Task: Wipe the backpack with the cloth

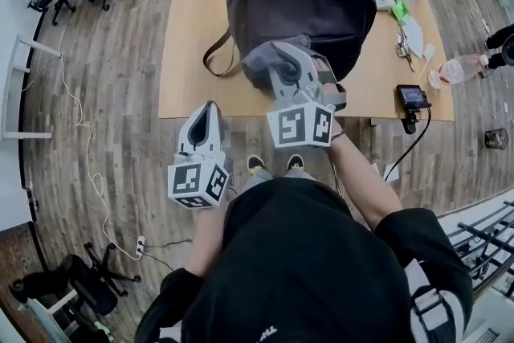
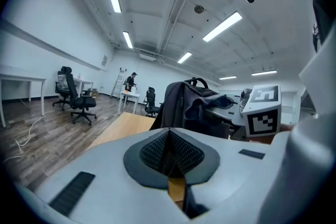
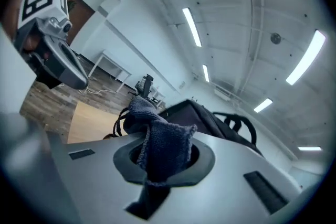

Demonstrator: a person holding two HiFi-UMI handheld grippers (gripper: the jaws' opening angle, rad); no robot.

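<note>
Right gripper [image 3: 164, 162] clamped on cloth [image 3: 157, 128]; left gripper [image 2: 169, 152] closed, empty.

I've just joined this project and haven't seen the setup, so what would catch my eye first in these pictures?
The big dark backpack on the wooden table dominates the head view. Just in front of it, the right gripper is clamped on a bunched grey-blue cloth. The left gripper hangs shut and empty, nearer the person.
</note>
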